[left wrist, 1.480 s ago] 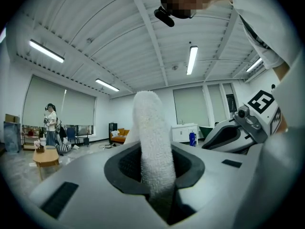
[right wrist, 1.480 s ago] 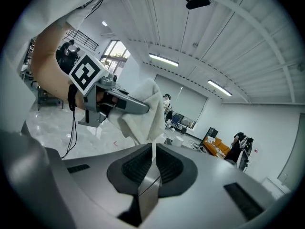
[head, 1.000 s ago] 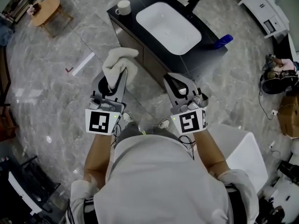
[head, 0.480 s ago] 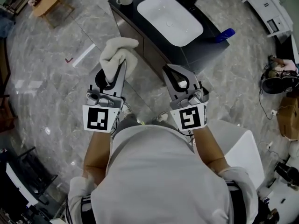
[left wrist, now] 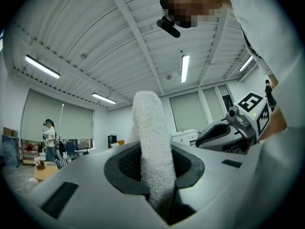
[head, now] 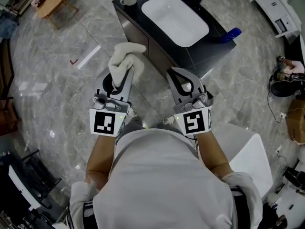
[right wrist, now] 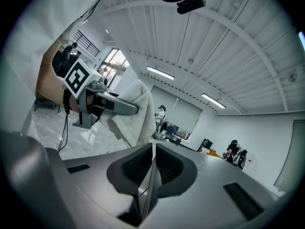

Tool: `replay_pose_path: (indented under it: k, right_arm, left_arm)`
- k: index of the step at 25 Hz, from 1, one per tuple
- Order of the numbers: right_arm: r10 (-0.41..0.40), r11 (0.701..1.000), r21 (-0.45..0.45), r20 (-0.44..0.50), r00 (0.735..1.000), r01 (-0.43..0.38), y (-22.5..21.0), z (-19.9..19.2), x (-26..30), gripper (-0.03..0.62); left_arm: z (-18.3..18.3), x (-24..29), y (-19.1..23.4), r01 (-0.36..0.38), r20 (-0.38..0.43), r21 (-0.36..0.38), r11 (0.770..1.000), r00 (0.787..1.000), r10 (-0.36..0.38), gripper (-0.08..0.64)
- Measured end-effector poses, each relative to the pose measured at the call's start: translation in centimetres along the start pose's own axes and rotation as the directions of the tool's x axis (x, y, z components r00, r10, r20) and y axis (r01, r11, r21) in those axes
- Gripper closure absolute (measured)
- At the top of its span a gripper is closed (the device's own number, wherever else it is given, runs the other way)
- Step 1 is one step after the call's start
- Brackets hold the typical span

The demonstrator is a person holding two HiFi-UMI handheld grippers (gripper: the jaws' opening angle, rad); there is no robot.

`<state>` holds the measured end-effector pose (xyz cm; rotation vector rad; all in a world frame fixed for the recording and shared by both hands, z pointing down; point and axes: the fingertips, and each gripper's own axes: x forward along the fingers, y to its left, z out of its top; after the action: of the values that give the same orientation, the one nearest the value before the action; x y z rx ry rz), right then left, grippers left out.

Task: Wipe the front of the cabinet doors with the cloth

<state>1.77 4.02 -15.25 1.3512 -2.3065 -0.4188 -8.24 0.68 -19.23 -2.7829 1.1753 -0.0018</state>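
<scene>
Cloth (head: 123, 60), white and bunched, is clamped between the jaws of the left gripper (head: 127, 73), in front of the cabinet (head: 138, 37) doors; contact with the doors cannot be determined. Right gripper (head: 171, 73): jaws closed together, nothing between them, also in front of the cabinet.

Open floor (head: 152, 87) lies before the cabinet doors (head: 138, 38); a white strip (head: 89, 57), seemingly flat, lies leftward.

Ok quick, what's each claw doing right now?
The left claw is closed on the cloth.
The right claw is closed, holding nothing.
</scene>
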Motion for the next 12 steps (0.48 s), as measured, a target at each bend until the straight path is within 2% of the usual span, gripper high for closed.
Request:
replay_pose_path:
  k: [12]
  right_arm:
    - [-0.022, 1.0, -0.002, 0.01, 1.0, 0.022, 0.0, 1.0, -1.7, 0.541]
  left_arm:
    - [1.7, -0.6, -1.1, 0.018, 0.029, 0.013, 1.0, 0.999, -0.019, 0.453]
